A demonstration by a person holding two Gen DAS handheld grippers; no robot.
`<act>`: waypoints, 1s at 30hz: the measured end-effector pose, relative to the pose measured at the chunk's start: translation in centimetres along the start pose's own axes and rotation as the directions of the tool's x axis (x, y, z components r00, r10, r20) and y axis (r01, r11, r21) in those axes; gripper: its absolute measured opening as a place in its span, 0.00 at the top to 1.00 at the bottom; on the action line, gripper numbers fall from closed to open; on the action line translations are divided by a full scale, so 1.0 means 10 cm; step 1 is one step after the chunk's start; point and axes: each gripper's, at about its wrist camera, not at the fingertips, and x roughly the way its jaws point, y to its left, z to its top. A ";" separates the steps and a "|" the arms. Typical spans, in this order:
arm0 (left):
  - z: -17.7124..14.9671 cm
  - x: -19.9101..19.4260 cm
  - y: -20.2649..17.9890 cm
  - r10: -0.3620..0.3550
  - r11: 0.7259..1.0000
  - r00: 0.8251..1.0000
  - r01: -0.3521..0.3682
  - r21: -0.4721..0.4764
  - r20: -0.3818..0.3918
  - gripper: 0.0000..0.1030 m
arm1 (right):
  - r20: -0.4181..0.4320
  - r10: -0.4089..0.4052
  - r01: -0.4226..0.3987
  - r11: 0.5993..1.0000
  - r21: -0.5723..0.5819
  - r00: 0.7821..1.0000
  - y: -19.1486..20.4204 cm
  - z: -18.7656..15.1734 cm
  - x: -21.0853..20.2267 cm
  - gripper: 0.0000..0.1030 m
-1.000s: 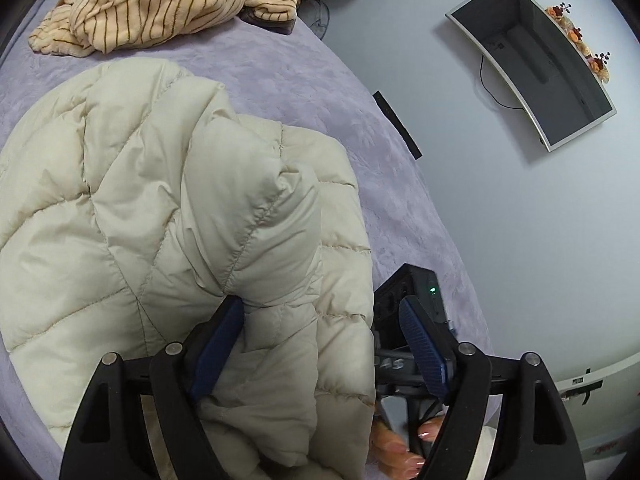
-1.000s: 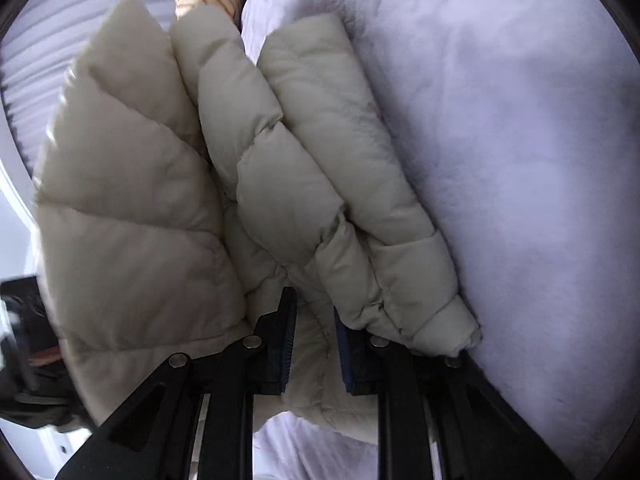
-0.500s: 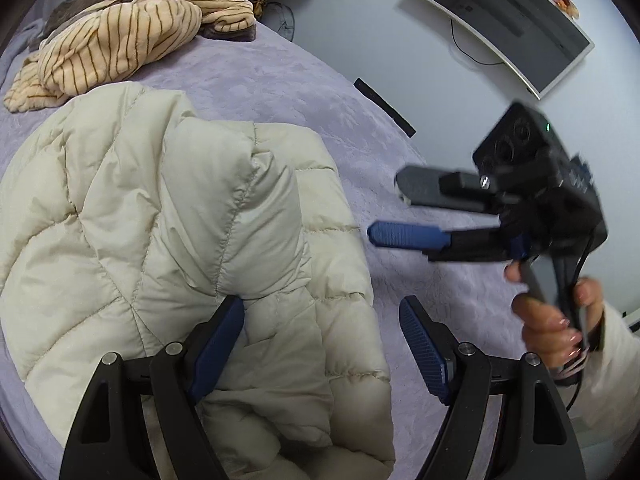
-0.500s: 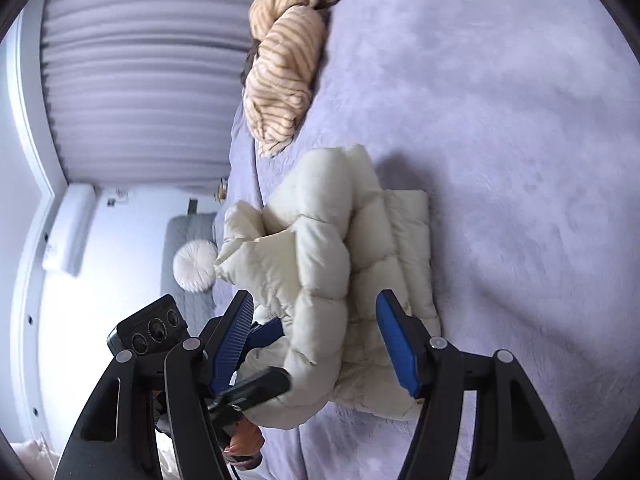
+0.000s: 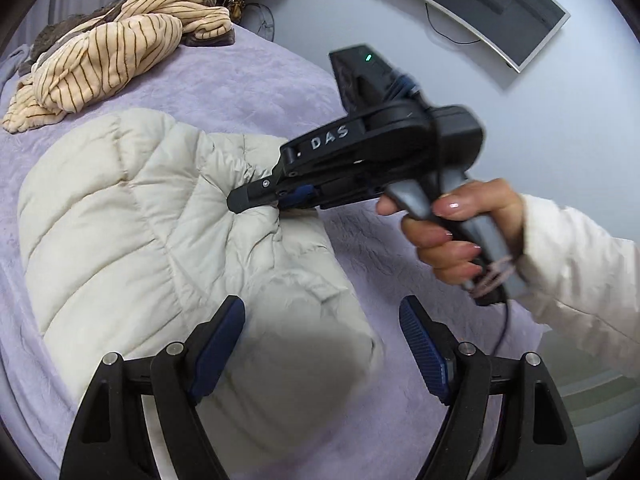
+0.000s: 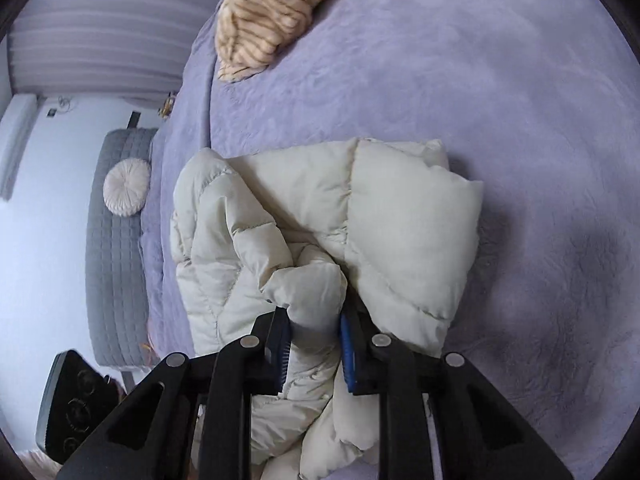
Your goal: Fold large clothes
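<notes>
A cream puffer jacket (image 5: 160, 220) lies bundled on the purple bed cover (image 5: 260, 80). In the left wrist view a hand holds my right gripper (image 5: 272, 200) over the jacket, its tips biting into a raised fold. From the right wrist view the jacket (image 6: 400, 220) fills the middle, and the right gripper (image 6: 316, 340) is closing its jaws with that puffy fold pinched between the blue pads. My left gripper (image 5: 320, 344) hangs open above the jacket's near corner, and its pads do not press on the cloth.
A striped beige garment (image 5: 120, 48) lies crumpled at the bed's far end, also seen as the striped garment (image 6: 264, 12). A screen (image 5: 480, 8) hangs on the wall. A grey padded bench with a round cushion (image 6: 124, 192) stands beside the bed.
The right gripper let go of the jacket's lower edge, opened, rose over the jacket and closed on a fold on top. The left gripper drew back a little, still open.
</notes>
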 end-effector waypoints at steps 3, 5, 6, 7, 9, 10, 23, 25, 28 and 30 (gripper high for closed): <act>-0.05 -0.36 0.13 0.011 0.999 0.998 -0.008 -0.040 0.056 0.23 | 0.011 0.029 -0.029 1.000 0.006 1.000 -0.22 -0.06 0.12 0.79; -0.03 -0.55 0.38 0.100 0.991 0.988 -0.088 -0.105 0.113 0.23 | 0.023 0.040 -0.039 0.999 -0.011 0.999 -0.28 -0.10 0.15 0.79; -0.02 -0.60 0.55 0.169 0.978 0.976 -0.149 -0.146 0.137 0.23 | 0.029 0.043 -0.043 0.999 -0.019 0.999 -0.32 -0.13 0.16 0.80; -0.01 -0.62 0.74 0.225 0.961 0.963 -0.193 -0.197 0.150 0.23 | 0.033 0.046 -0.045 0.999 -0.022 0.998 -0.35 -0.16 0.17 0.81; 0.02 -0.54 1.16 0.278 0.921 0.950 -0.222 -0.320 0.142 0.23 | 0.044 0.062 -0.062 0.998 -0.011 0.997 -0.43 -0.20 0.18 0.81; 0.03 -0.44 1.34 0.260 0.909 0.958 -0.200 -0.365 0.123 0.23 | 0.052 0.069 -0.069 0.998 -0.001 0.996 -0.48 -0.25 0.12 0.81; -0.05 -0.12 1.44 0.186 0.909 0.976 -0.127 -0.397 0.112 0.23 | 0.284 -0.173 0.133 0.979 0.154 0.943 -0.44 -0.70 -0.91 0.58; -0.04 -0.11 1.42 0.188 0.911 0.976 -0.131 -0.391 0.112 0.23 | 0.234 -0.172 0.123 0.970 0.210 0.957 -0.62 -0.67 -0.80 0.64; -0.01 -0.09 1.37 0.199 0.918 0.974 -0.146 -0.369 0.109 0.23 | 0.191 -0.099 0.053 0.971 0.233 0.977 -0.75 -0.60 -0.50 0.86; 0.01 -0.07 1.32 0.215 0.924 0.971 -0.167 -0.344 0.104 0.22 | 0.188 -0.056 0.012 0.973 0.229 0.981 -0.74 -0.50 -0.30 0.87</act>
